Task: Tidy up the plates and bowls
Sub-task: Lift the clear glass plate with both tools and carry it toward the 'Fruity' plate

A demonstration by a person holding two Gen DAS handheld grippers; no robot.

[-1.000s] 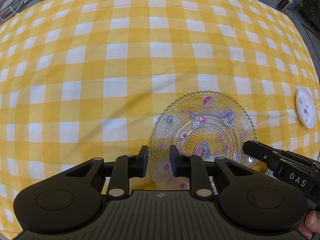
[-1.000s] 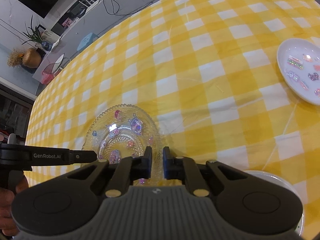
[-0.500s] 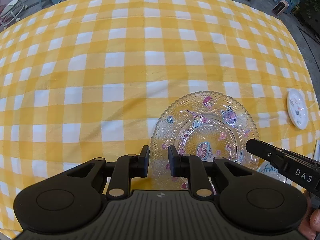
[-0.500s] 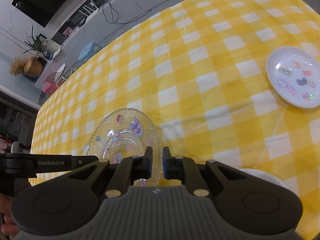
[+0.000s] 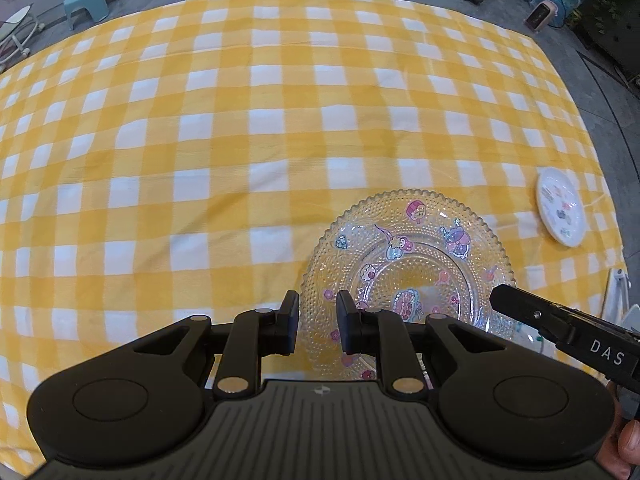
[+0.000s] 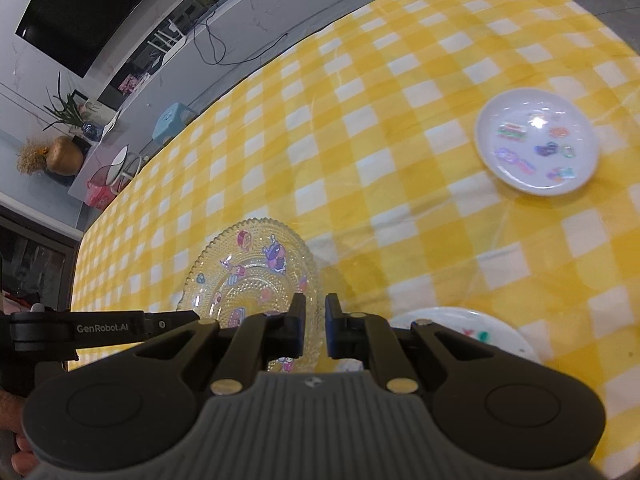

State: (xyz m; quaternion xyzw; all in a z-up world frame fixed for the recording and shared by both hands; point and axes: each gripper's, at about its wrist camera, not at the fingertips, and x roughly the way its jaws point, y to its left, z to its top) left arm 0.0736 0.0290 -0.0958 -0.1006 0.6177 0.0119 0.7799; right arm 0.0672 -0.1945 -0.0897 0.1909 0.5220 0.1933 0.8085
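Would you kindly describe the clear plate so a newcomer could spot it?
On the yellow checked tablecloth, look just ahead of both tools. The glass plate there is see-through, with a beaded scalloped rim and cartoon stickers, unlike the opaque small white plate farther off.

I see a clear, beaded glass plate with cartoon stickers (image 5: pixel 408 272), glinting; a glossy, smooth white round plate (image 6: pixel 536 140); yellow-and-white checked woven cloth (image 5: pixel 240 128), matt; my matt black plastic gripper fingers (image 5: pixel 290 318).
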